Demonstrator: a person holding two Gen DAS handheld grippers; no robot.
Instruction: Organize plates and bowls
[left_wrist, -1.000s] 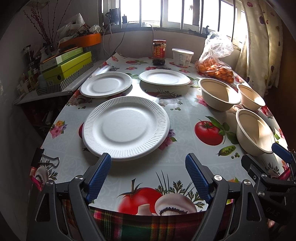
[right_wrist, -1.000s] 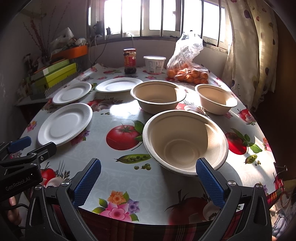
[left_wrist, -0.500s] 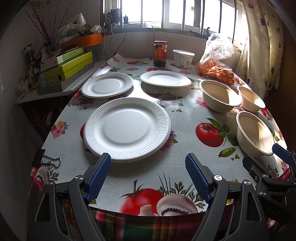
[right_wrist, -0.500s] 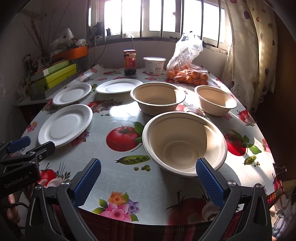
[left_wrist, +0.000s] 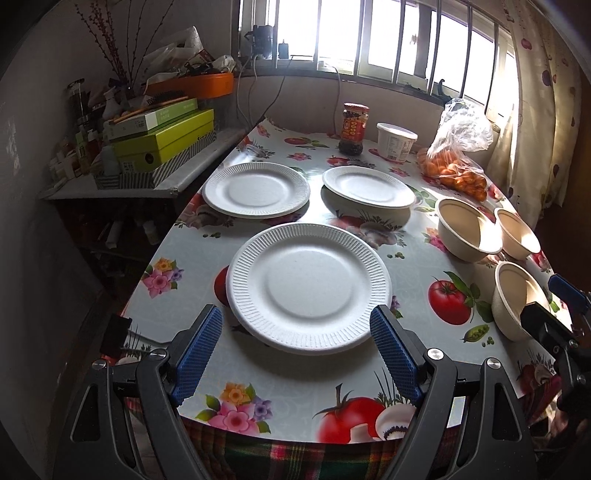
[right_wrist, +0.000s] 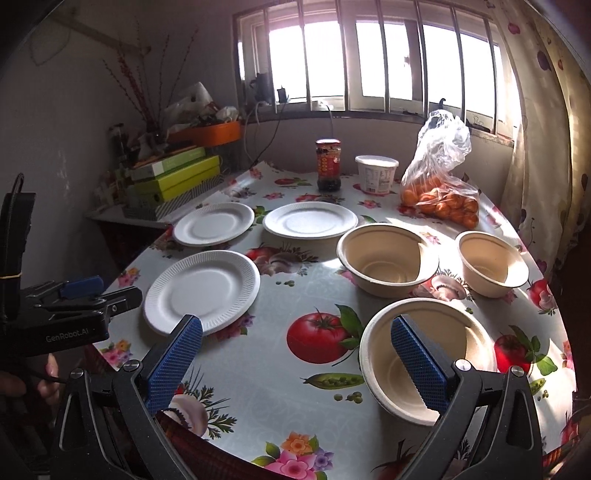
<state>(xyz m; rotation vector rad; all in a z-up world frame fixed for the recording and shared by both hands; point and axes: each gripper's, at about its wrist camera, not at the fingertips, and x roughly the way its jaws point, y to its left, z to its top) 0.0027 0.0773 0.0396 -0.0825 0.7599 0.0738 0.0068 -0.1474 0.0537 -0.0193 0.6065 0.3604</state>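
Right now both claws hang low over the near edge of the desk (left_wrist: 417, 266), which is covered by a cloth printed with tomatoes, peas and flowers. The left claw (left_wrist: 295, 343) is spread wide and pinches nothing; the near rim of the closest plate (left_wrist: 308, 291) lies between its blue pads (left_wrist: 197, 349), apart from both. Two more white ridged plates lie flat beyond it: the far left plate (left_wrist: 256, 190) beside the shelf, and the far right plate (left_wrist: 367, 185) just beside that one.

The right claw (right_wrist: 293, 363) is likewise spread and empty. Its right pad (right_wrist: 419, 363) shows in front of the nearest bowl (right_wrist: 454, 343), over the bowl's left rim, though whether it touches cannot be told. The left pad sits over bare cloth near the closest plate. Behind stand two further tan bowls, upright: the middle bowl (right_wrist: 388, 264) and the small bowl (right_wrist: 491, 264), close together yet apart.

At the far end, under the barred window, stand a red jar (right_wrist: 328, 164), a white tub (right_wrist: 376, 173) and a clear bag of oranges (right_wrist: 441, 192). On the shelf to the left sit stacked green boxes (left_wrist: 162, 138). Part of a hand (right_wrist: 48, 373) shows at the left edge of the right wrist view, beneath the other claw's body.
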